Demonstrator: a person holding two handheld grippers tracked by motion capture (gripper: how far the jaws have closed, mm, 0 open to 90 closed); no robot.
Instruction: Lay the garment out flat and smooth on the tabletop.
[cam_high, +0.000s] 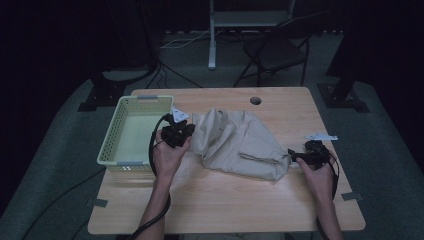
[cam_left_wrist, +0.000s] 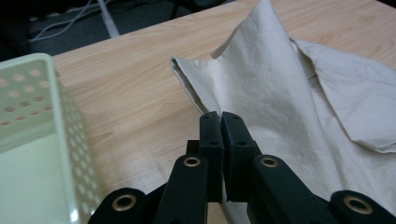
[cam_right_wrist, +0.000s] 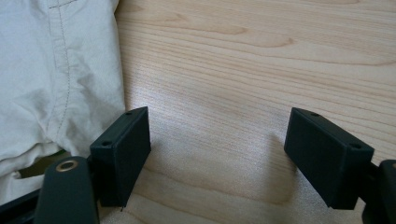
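A dark room surrounds my wooden table, lit from above. The beige garment lies crumpled across the table's middle, its left end reaching toward the basket and its right end stopping just short of my right gripper. My left gripper is clenched on the garment's left edge, cloth pinched between its jaws. My right gripper is released, jaws spread wide over bare wood just beside the garment's seamed right end. A pale green perforated basket sits at the table's left edge, near my left hand.
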